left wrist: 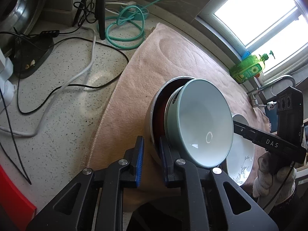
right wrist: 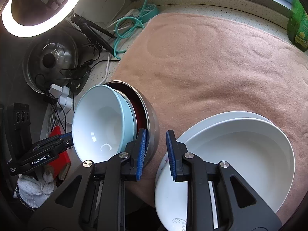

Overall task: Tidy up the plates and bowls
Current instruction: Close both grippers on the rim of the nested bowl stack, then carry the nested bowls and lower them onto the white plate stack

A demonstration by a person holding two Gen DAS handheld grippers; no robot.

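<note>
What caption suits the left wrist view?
Left gripper clamps steel bowl rim; teal bowl nested inside, on pink towel.

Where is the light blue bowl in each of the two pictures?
Left wrist view: the light blue bowl sits right of centre, tilted inside a metal bowl, just beyond the left gripper.
Right wrist view: the same bowl is left of centre, beside the right gripper.
Shared landmark: the pink towel under the dishes.
</note>
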